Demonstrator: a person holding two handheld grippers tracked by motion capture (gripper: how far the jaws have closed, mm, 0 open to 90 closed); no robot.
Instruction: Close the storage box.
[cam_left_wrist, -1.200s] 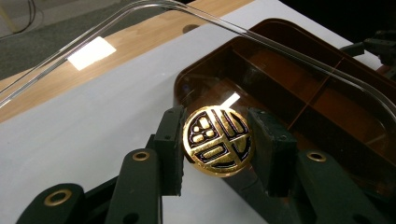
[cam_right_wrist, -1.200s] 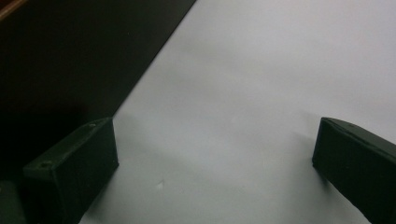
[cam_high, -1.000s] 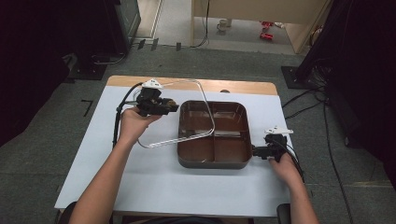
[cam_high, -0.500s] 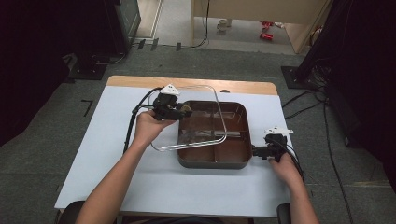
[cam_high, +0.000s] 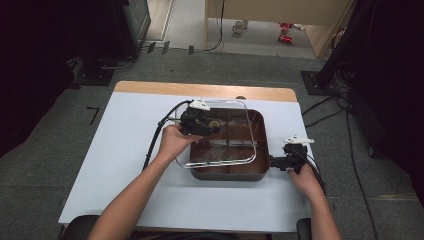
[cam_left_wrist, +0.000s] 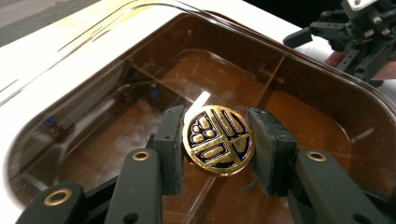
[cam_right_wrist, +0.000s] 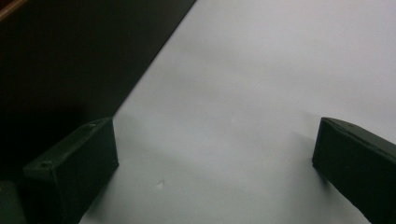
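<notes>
Clear lid (cam_high: 220, 135) gripped by its gold knob (cam_left_wrist: 218, 139) in left hand-held gripper (cam_left_wrist: 219, 149) (over brown tray (cam_high: 260, 172)), right hand-held gripper (cam_right_wrist: 212, 163) spread wide, empty, on desk (cam_high: 125, 150).

Brown tray (cam_high: 260, 172) on white table (cam_high: 125, 150)

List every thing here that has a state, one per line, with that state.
Glass lid: lying over the pan, shifted toward its left side, held by its knob.
Gold knob: between the left gripper's pads.
Pan: on the table, divided into compartments, nothing visible in them.
Left gripper: shut on the knob.
Right gripper: open, jaws wide apart over bare table, beside the pan's right edge.
</notes>
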